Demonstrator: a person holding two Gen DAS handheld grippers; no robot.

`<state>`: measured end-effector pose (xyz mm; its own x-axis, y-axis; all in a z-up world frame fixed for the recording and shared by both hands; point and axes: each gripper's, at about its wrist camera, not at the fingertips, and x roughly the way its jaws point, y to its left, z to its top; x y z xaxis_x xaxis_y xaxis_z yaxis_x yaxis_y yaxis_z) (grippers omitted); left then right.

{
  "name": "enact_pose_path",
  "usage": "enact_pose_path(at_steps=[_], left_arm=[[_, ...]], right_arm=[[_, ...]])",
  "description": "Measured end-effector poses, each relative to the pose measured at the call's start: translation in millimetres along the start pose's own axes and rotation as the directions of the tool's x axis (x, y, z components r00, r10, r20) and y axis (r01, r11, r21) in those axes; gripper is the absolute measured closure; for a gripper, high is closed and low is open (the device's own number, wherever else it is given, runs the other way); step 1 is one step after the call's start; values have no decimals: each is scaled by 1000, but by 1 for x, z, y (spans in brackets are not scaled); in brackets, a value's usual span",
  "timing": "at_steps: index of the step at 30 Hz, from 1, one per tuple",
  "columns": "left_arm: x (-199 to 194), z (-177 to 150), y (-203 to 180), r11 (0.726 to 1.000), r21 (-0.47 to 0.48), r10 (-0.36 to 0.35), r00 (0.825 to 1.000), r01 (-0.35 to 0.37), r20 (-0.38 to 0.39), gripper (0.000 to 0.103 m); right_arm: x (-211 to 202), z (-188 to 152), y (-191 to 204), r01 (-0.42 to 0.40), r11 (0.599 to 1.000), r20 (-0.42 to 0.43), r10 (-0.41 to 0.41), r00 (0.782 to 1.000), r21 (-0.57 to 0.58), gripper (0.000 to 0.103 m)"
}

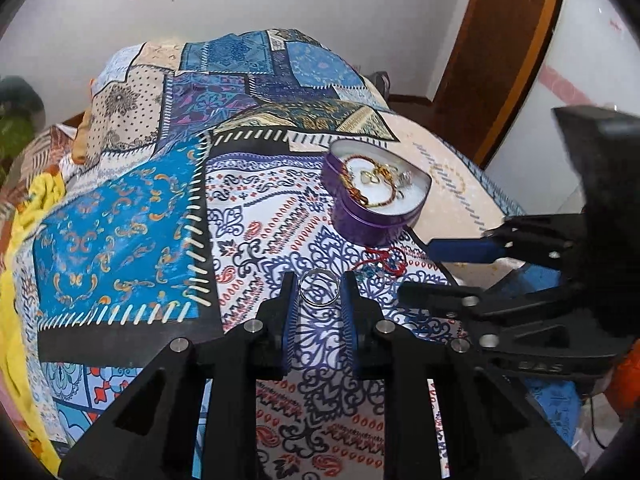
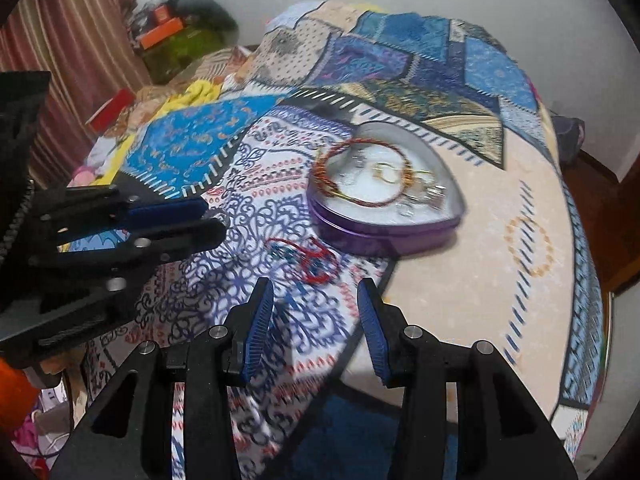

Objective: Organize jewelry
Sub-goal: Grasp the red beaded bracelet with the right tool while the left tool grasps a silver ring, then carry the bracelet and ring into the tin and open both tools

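Observation:
A purple heart-shaped tin (image 1: 370, 220) (image 2: 384, 234) sits on the patterned bedspread with bangles and small gold and silver pieces inside. A silver ring-shaped bangle (image 1: 319, 286) sits between the fingertips of my left gripper (image 1: 319, 286), which is closed on it. A red thread bracelet (image 1: 384, 262) (image 2: 316, 258) lies on the cloth just in front of the tin. My right gripper (image 2: 315, 294) is open and empty, just short of the red bracelet. It shows from the side in the left wrist view (image 1: 416, 270), and the left gripper shows in the right wrist view (image 2: 214, 218).
The patchwork bedspread (image 1: 120, 248) covers the bed. Yellow cloth (image 1: 24, 216) lies at its left side. A brown wooden headboard (image 1: 508, 40) stands at the right. Boxes and clutter (image 2: 168, 28) sit near a striped curtain.

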<state>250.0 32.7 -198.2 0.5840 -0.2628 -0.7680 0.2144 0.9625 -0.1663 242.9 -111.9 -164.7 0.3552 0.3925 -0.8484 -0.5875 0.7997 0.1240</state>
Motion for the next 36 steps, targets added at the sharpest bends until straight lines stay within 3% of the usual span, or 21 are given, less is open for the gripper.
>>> enact_pose_path(at_steps=[9, 13, 16, 27, 36], left_arm=[[-3, -5, 12, 999, -32, 4, 1000, -4, 10, 83], [-6, -6, 12, 999, -39, 5, 1000, -5, 15, 83], [-9, -4, 11, 999, -37, 8, 1000, -8, 19, 83], [-24, 2, 1, 1000, -11, 28, 999, -27, 40, 83], [-36, 18, -15, 1000, 16, 24, 996, -25, 80, 83]], right_arm=[[19, 5, 6, -28, 999, -59, 27, 998, -18, 65], [19, 7, 0, -28, 1000, -61, 29, 998, 10, 91], [19, 7, -5, -46, 998, -61, 49, 997, 38, 96], [-22, 5, 6, -14, 1000, 54, 14, 998, -2, 96], [-63, 15, -8, 15, 999, 173, -20, 985, 30, 97]])
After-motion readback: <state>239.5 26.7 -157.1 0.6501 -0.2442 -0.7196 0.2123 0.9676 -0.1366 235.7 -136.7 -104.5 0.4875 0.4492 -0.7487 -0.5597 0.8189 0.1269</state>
